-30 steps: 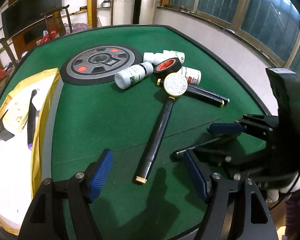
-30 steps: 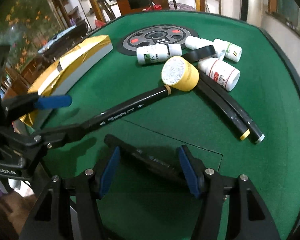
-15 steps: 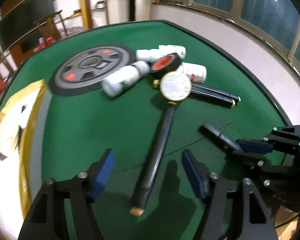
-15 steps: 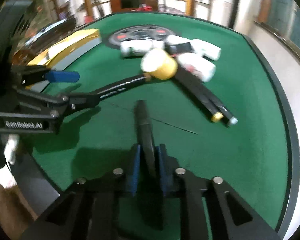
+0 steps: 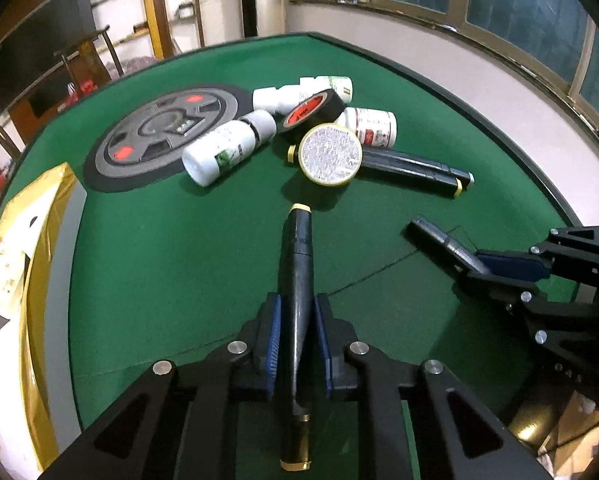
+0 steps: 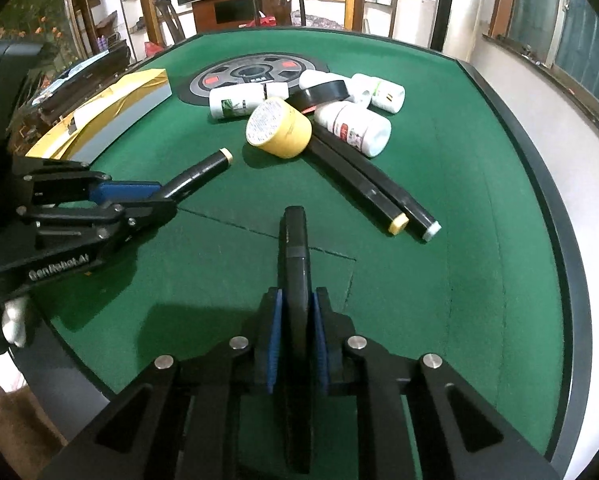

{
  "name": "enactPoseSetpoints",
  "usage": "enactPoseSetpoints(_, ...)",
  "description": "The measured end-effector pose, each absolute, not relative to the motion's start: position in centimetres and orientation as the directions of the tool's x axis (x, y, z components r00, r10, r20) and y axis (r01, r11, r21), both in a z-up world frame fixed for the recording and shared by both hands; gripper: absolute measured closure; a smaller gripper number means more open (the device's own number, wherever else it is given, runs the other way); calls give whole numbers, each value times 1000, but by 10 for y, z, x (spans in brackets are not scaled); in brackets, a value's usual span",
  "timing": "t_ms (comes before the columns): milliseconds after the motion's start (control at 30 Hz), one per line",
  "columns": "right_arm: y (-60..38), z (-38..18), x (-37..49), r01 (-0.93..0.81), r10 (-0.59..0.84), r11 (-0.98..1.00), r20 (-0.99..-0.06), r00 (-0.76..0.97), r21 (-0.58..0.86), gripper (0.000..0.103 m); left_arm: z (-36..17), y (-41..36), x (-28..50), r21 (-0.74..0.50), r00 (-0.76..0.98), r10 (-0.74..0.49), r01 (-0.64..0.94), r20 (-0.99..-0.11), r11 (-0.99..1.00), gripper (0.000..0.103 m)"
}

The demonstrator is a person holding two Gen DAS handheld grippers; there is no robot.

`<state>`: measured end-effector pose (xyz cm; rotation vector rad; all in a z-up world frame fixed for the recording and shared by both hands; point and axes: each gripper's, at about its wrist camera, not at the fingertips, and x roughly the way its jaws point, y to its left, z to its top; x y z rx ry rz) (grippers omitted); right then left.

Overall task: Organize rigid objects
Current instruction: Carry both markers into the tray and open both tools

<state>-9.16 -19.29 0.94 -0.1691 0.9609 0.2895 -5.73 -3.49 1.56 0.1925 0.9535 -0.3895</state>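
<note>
My left gripper [image 5: 297,320] is shut on a black marker with gold ends [image 5: 297,256]. Its far tip points at a yellow round tin [image 5: 331,154] and stands apart from it. My right gripper [image 6: 295,320] is shut on a second, all-black marker [image 6: 295,248] that points up the green table [image 6: 479,280]. Each view shows the other gripper too: the right gripper [image 5: 499,264] low at the right with its marker [image 5: 439,240], the left gripper [image 6: 139,196] at the left with its gold-tipped marker [image 6: 203,168].
Behind the tin [image 6: 279,128] lie two more black markers [image 6: 375,192] side by side, several white bottles [image 5: 227,150] and a black tape roll [image 5: 313,110]. A grey disc mat [image 5: 163,136] sits farther back. A gold-edged box [image 5: 23,240] lies at the left edge.
Both grippers went from open to shut, each on a black marker, the right one first. The gold-tipped marker has come back from the yellow tin toward the left gripper.
</note>
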Motion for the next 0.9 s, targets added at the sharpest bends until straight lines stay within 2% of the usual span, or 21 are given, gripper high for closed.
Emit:
enactPoseSetpoints(100,-191,9,-91,-294,168,956,-819,548,-1,88,15,-38,-57,-7,530,-243,407,-812,913,87)
enactPoseSetpoints(233,-195,11,-94,-284,223,956,-814,537,74,89,21,-20,-60,-152,490,-352,400,-798,904,88)
enactPoseSetpoints(567,-172,50,-100,-353,396,907,-747,534,228,89,81,58,-103,-319,582,-488,374,-651,871,88)
enactPoseSetpoints(733,-131,80,-90,-436,525,839,-695,491,326,89,103,127,-111,-336,662,-422,261,-619,905,87)
enactPoseSetpoints(900,-69,94,-65,-503,651,741,-657,379,444,89,90,200,-98,-306,681,-263,60,-683,950,87)
